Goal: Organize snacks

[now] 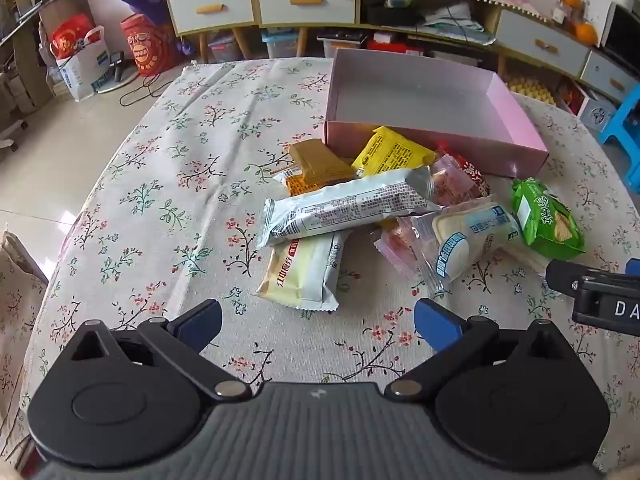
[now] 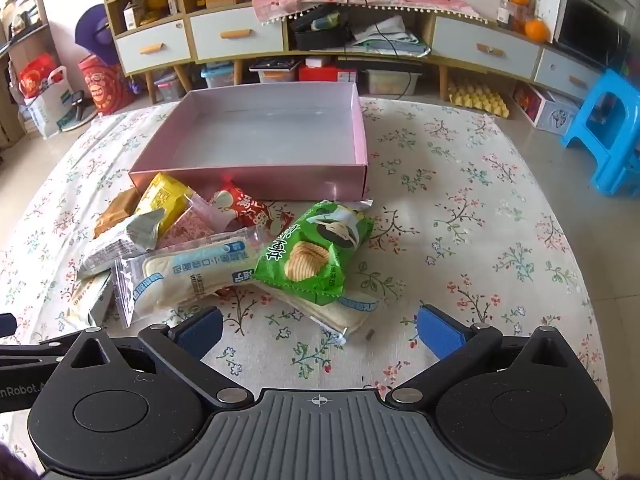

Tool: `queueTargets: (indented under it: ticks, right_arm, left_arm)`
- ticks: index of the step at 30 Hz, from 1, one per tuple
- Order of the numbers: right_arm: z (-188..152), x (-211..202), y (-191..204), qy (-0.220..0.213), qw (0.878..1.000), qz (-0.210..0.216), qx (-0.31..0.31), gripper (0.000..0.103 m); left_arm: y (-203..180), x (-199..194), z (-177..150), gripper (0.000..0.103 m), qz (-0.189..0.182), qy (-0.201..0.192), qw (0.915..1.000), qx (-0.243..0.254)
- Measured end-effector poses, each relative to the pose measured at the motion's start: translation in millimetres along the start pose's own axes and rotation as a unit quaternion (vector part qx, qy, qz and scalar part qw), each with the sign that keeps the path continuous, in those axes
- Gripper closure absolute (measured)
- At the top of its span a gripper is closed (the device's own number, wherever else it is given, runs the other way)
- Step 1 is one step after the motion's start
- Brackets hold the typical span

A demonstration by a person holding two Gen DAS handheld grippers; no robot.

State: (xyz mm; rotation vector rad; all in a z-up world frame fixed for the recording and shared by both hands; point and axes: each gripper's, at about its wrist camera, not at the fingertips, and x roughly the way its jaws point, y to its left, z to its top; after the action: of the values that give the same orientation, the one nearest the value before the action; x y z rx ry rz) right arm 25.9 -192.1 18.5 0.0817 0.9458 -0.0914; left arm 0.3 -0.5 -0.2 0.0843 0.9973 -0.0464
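A pile of snack packets lies on the floral tablecloth in front of an empty pink box (image 1: 516, 110) (image 2: 256, 180). In it are a silver-grey bar (image 1: 344, 208) (image 2: 116, 244), a cream packet (image 1: 304, 272), a yellow packet (image 1: 392, 152) (image 2: 164, 196), a brown packet (image 1: 320, 162), a bread roll in clear wrap (image 1: 468, 240) (image 2: 196, 276), a red packet (image 2: 248, 208) and a green chip bag (image 1: 548, 220) (image 2: 316, 252). My left gripper (image 1: 318, 326) hangs open just short of the cream packet. My right gripper (image 2: 320, 330) is open near the chip bag, holding nothing.
The right gripper's black body (image 1: 600, 296) shows at the left view's right edge. A low cabinet with drawers (image 2: 236, 36) runs behind the table, with a blue stool (image 2: 604, 128) at the right and bags (image 1: 80, 52) on the floor at the left.
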Motion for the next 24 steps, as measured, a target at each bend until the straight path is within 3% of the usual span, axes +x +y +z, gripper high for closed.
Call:
queueTargets:
  ticks: [7,8,24]
  right_arm:
    - [-2,2,11,-0.001,1.000,0.001,-0.025,0.000]
    - [-2,2,5,0.003,1.000,-0.003,-0.004,0.000]
    - [-2,4,7,0.007,1.000,-0.001,-0.007,0.000]
  left_arm:
    - [14,0,1,0.000,-0.009,0.000,0.9999,-0.004]
    - [15,2,4,0.000,-0.010,0.002,0.9999,-0.005]
    - [10,2,3,0.000,-0.002,-0.001,0.9998,-0.017]
